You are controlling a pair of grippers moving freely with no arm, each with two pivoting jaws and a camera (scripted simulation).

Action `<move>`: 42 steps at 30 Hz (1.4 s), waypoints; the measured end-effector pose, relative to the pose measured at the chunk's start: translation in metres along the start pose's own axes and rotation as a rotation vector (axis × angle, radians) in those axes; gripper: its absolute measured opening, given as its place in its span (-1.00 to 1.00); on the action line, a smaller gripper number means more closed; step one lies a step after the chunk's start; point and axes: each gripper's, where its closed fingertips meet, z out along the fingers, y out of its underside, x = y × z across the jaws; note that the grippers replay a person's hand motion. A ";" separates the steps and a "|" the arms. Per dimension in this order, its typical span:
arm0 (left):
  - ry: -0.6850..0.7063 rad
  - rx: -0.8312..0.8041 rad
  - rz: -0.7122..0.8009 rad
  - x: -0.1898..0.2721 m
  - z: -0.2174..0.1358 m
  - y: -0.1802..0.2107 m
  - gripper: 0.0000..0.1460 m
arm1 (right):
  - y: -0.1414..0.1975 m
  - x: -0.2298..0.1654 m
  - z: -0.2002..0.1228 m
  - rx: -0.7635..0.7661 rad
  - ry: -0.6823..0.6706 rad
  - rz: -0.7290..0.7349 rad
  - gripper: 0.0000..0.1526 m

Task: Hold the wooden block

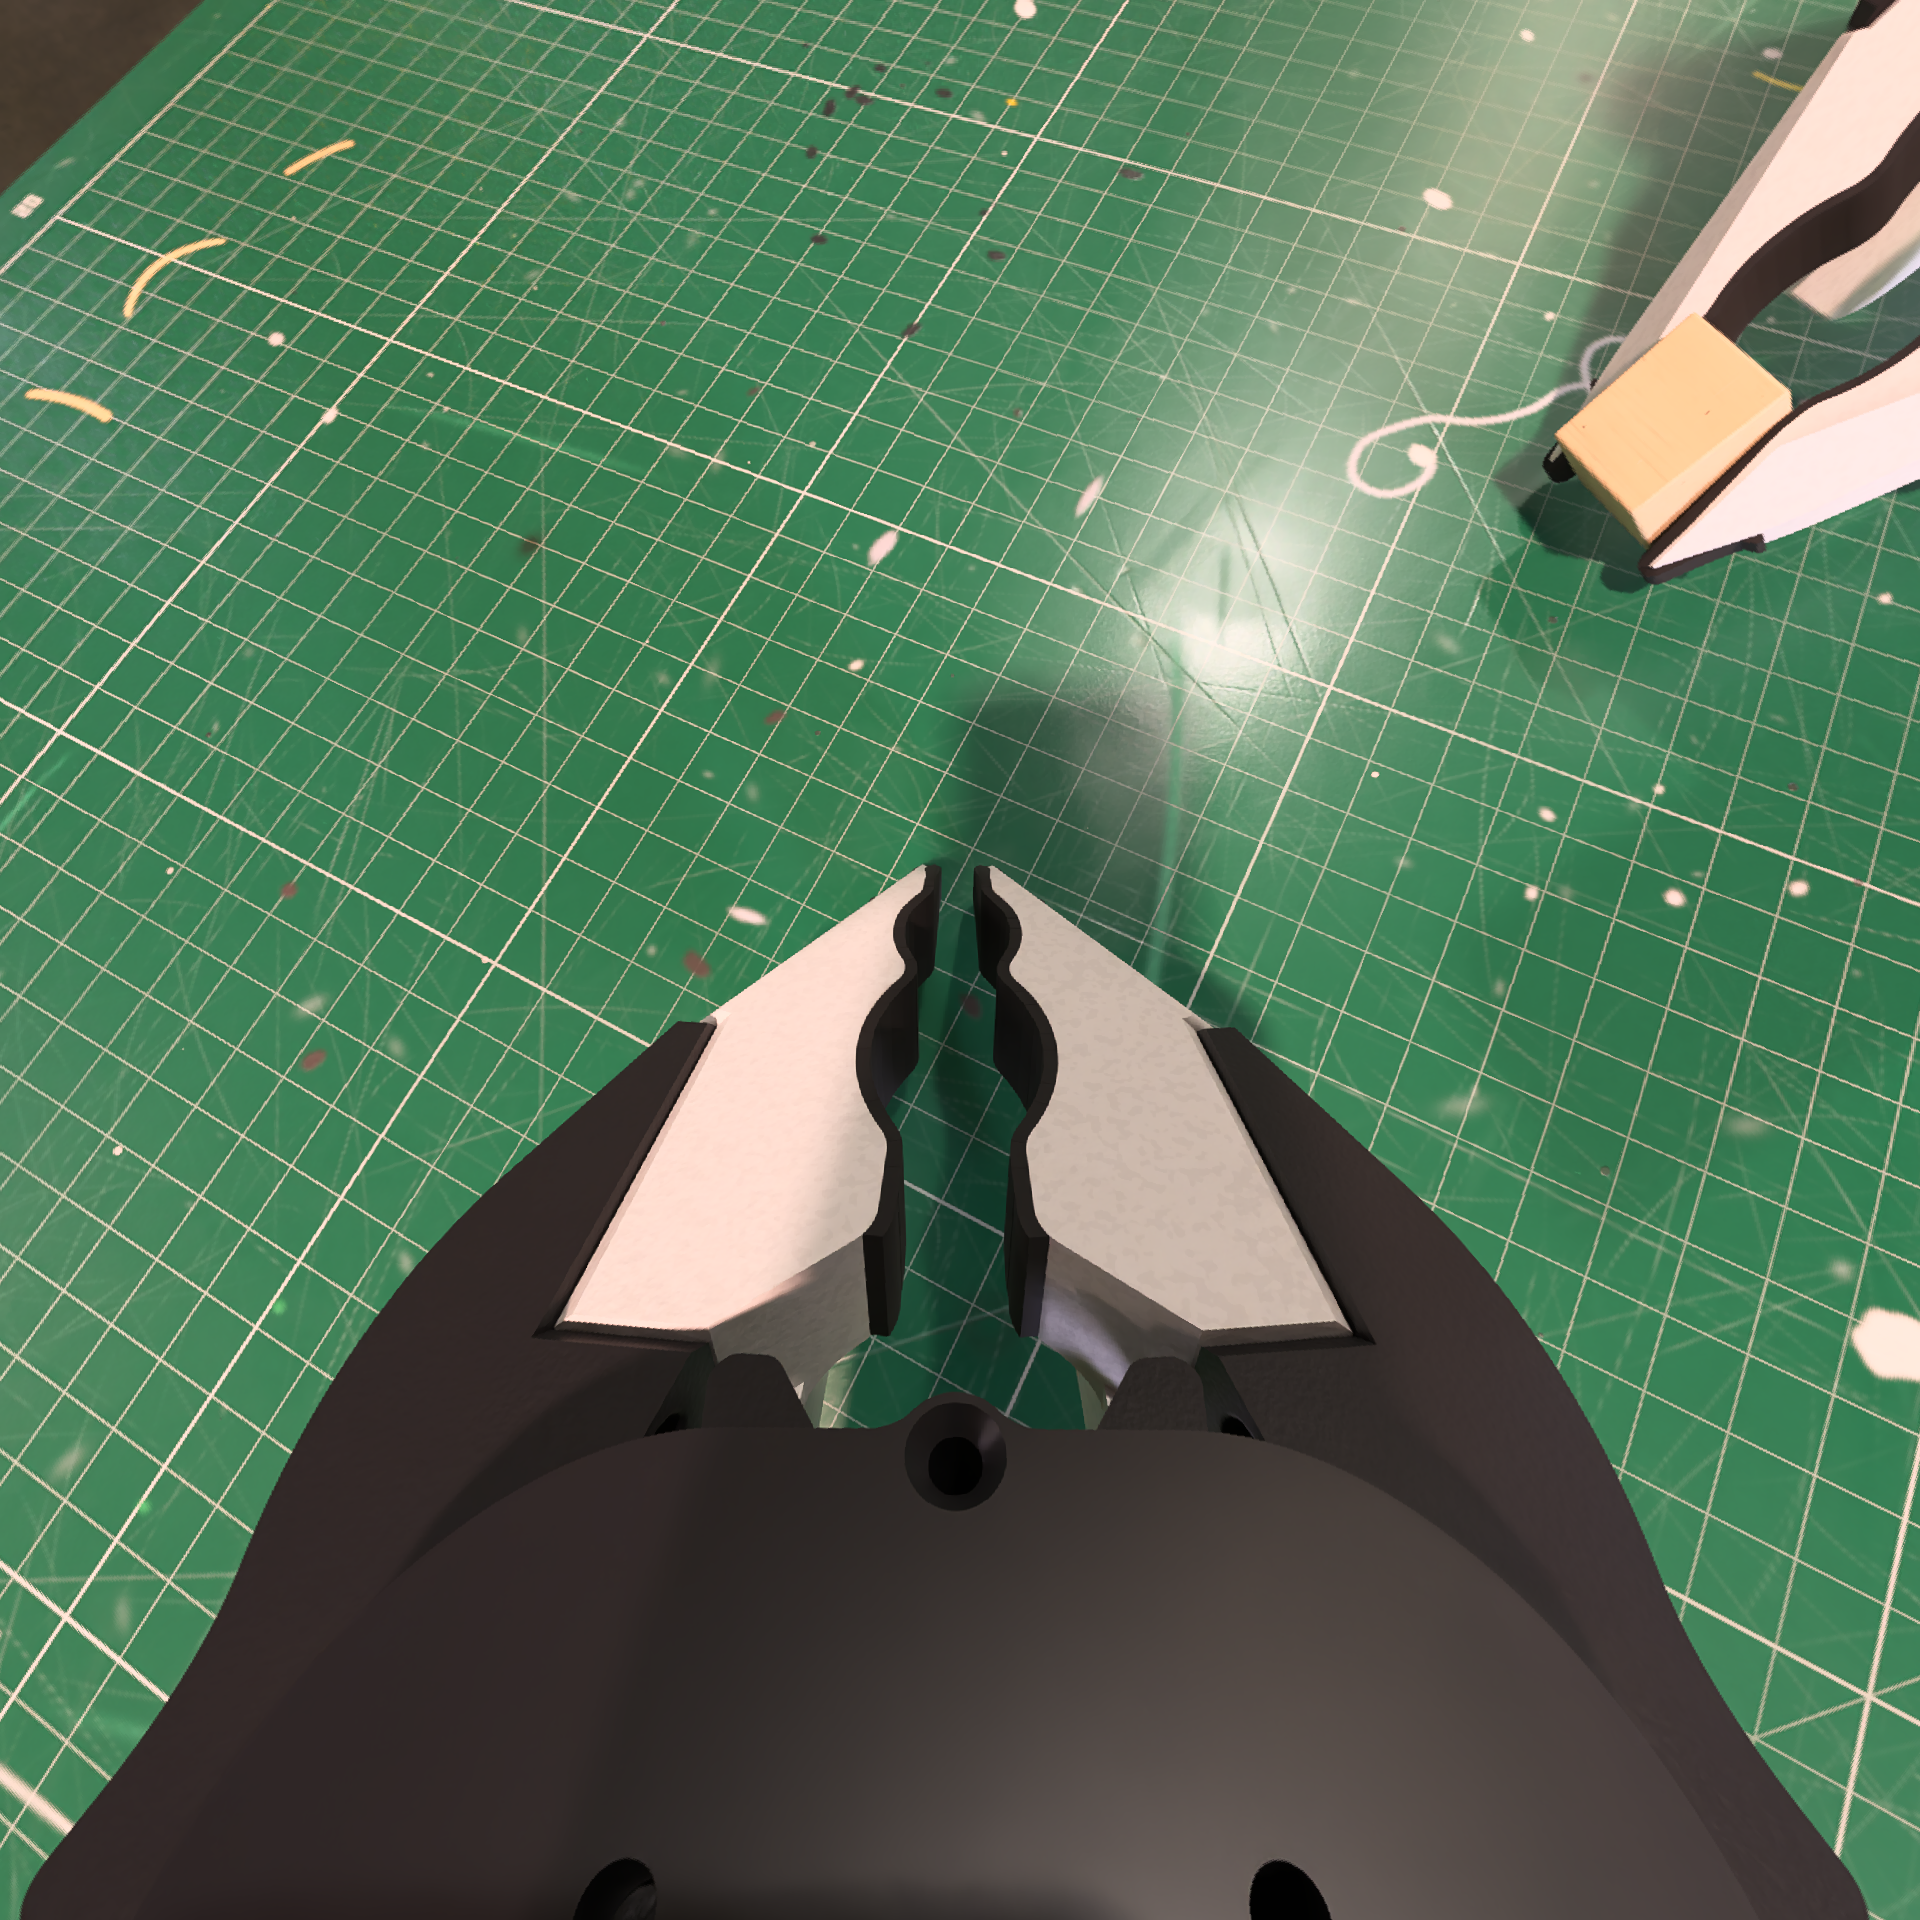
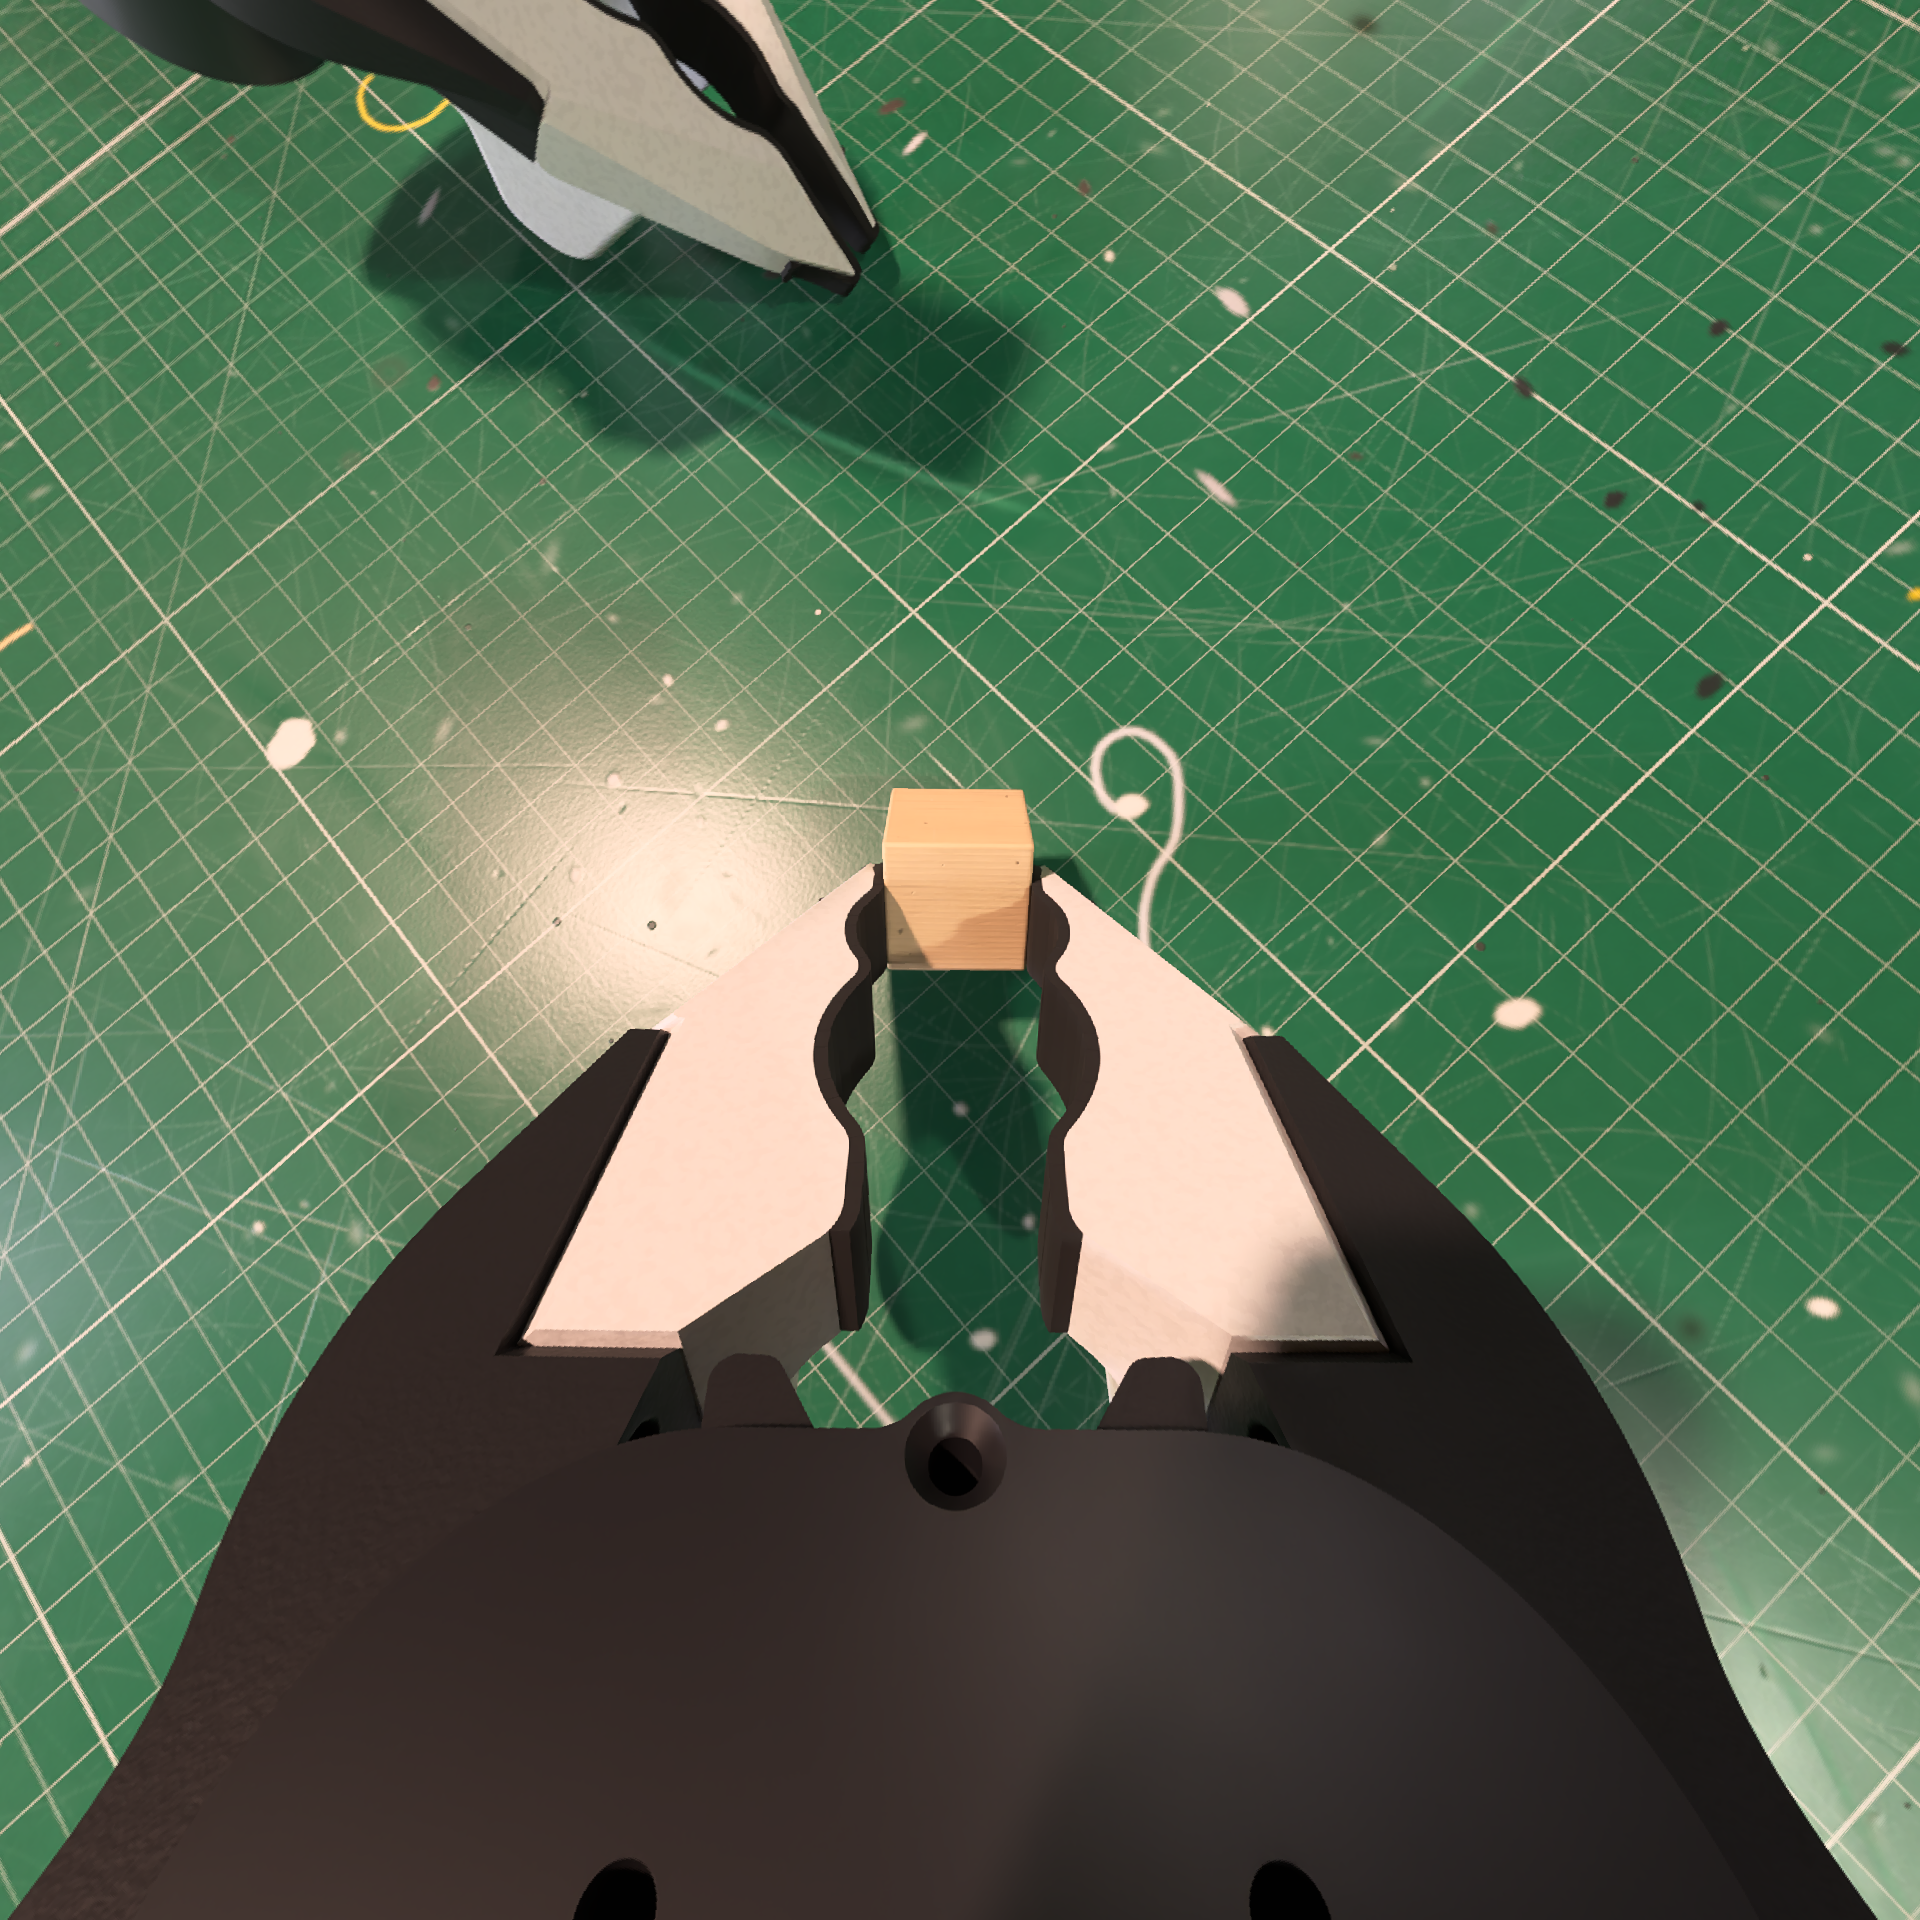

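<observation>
Green cutting mat (image 1: 520, 623) covers the table, where the left gripper (image 1: 957, 883) hovers with fingers nearly closed on nothing, while the right gripper (image 2: 956, 894) pinches the wooden block (image 2: 956, 883) at its fingertips, so the hold looks essentially achieved.

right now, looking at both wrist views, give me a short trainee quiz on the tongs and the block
1. True or false: the left tongs are shut on the wooden block.
2. Multiple choice: the block sits at which part of the right tongs? A) deep by the hinge B) between the fingertips C) outside, beside one finger
3. Fill in: everything is set over a green ____ mat with a grid.

Key: 1 false, the left tongs are nearly closed and empty. 2 B. 3 cutting.
</observation>
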 end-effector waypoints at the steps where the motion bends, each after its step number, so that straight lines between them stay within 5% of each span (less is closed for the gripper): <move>1: 0.000 0.000 0.000 0.000 0.000 0.000 -0.92 | 0.001 -0.001 -0.001 -0.001 -0.004 0.000 -0.66; 25: 0.000 0.000 -0.001 0.000 0.000 0.000 -0.92 | -0.001 -0.030 0.005 -0.016 -0.067 -0.030 -0.66; 35: 0.000 0.000 0.001 0.000 0.000 0.000 -0.92 | 0.007 0.006 -0.031 0.092 0.020 0.085 -0.66; 42: -0.003 0.000 0.006 0.000 0.000 0.000 -0.92 | 0.011 0.005 -0.027 0.080 0.019 0.088 -0.66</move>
